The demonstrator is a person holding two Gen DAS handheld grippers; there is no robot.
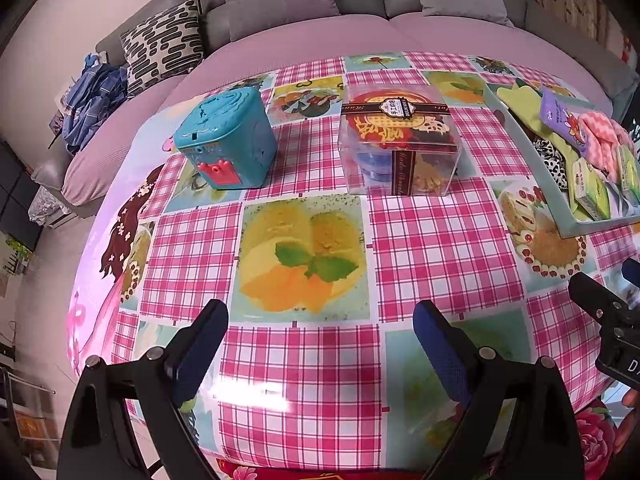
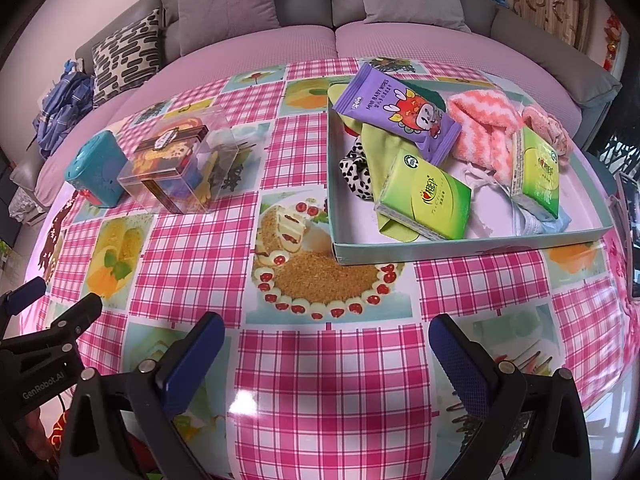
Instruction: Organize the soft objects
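Two grippers sit low over the near edge of your table point(image 2: 328, 392), both with nothing between their fingers. Your left gripper point(image 1: 320, 344) has its jaws spread wide, the blue pads facing each other over pink check cloth; your right gripper point(image 2: 326, 354) is just as wide apart and equally bare.

Starting at your far left, a teal plastic box point(image 1: 226, 136) with a red clasp stands upright on the cloth. Just beside it, to its right, stands a clear box point(image 1: 400, 140) banded with a dark ribbon, red and gold contents showing through its walls. The two are close but apart.

Further right lies the shallow pale-blue tray point(image 2: 460, 246), and that is where your soft things are heaped. A purple wipes packet point(image 2: 396, 116) lies tilted across the back left of the pile. Under it you have a lime-green cloth point(image 2: 380, 152) running toward the tray's front wall, with a black-and-white spotted piece point(image 2: 354, 178) at its left side. A green tissue pack point(image 2: 426, 198) rests on the lime cloth, tilted. Right of the wipes, a fluffy sock point(image 2: 484, 132) in pink and white zigzag sprawls over the middle, a pink scrunchie point(image 2: 548, 128) behind it. A second green tissue pack point(image 2: 538, 170) stands propped on edge by the sock, over white and pale-blue fabric point(image 2: 532, 222) at the front right corner.
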